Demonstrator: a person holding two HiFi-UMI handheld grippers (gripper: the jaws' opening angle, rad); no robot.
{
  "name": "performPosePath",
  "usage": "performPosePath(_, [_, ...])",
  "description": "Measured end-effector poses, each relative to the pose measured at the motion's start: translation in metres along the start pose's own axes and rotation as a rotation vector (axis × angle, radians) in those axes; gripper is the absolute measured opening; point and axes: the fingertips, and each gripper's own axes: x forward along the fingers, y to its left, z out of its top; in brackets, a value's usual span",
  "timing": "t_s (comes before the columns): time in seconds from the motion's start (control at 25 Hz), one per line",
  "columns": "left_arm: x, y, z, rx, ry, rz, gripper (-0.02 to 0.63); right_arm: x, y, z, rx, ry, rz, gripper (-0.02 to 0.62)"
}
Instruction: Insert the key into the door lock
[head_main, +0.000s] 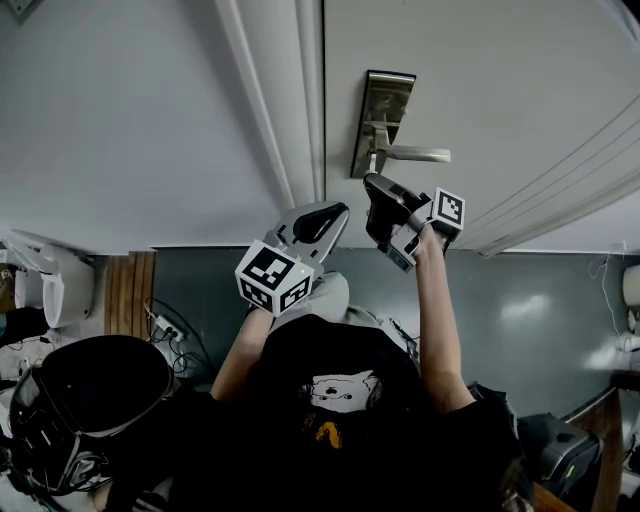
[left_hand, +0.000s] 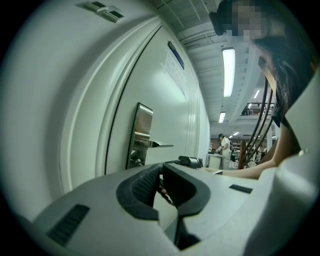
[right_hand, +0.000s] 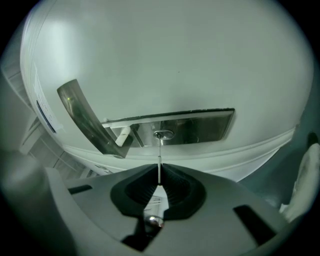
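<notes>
Two hand-held grippers, one door, one key; listed left to right as seen from the head view.

1. Wall (head_main: 110, 100): pale, plain, left of the opening.
2. Door frame (head_main: 270, 100): white moulded strip running between the wall and the door.
3. Left gripper (head_main: 330, 213): held up just below the frame, apart from the door and left of the lock. Its marker cube (head_main: 272, 278) sits at the near end. In the left gripper view (left_hand: 161, 167) the fingers are clenched, with the dark pads meeting at the tips. Nothing can be made out held between them.
4. Door lock (head_main: 385, 105): upright metal plate near the door's edge. Its lever handle (head_main: 415, 154) points right, away from the frame. The same plate (right_hand: 200, 127) and lever (right_hand: 82, 112) fill the middle of the right gripper view.
5. Keyhole (right_hand: 163, 134): round cylinder on the plate, beside the root of the lever.
6. Key (right_hand: 159, 162): thin blade seen edge-on, running straight from the pads to the keyhole. Its tip reaches the cylinder; how deep it sits cannot be told.
7. Right gripper (head_main: 375, 185): raised to the lower end of the lock plate, directly beneath the lever. The fingers (right_hand: 172, 187) are clamped on the key's bow end.
8. Door (head_main: 500, 80): white, panelled, extending right of the lock.
9. Floor (head_main: 540, 290): grey-green, below.
</notes>
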Motion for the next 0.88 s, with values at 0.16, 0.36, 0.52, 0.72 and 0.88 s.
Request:
performPosePath(0.16, [0.0, 0.003, 0.001, -0.001, -0.006, 0.002, 0.023, -0.006, 0.0, 0.006, 0.027, -0.031, 0.016, 0.023])
performPosePath(0.36, [-0.002, 0.005, 0.005, -0.005, -0.011, 0.009, 0.023, -0.007, 0.003, 0.008, 0.027, -0.052, 0.0, 0.022])
performPosePath(0.52, [-0.003, 0.005, 0.008, -0.005, -0.015, 0.01, 0.024, -0.005, 0.005, 0.009, 0.029, -0.058, -0.002, 0.023])
performPosePath(0.72, [-0.005, 0.001, 0.009, 0.001, -0.019, 0.005, 0.023, -0.006, 0.003, 0.015, 0.05, -0.079, 0.022, 0.025])
performPosePath(0.88, [-0.005, -0.003, 0.009, 0.006, -0.022, 0.003, 0.023, 0.0, 0.003, 0.024, 0.059, -0.109, 0.033, 0.028])
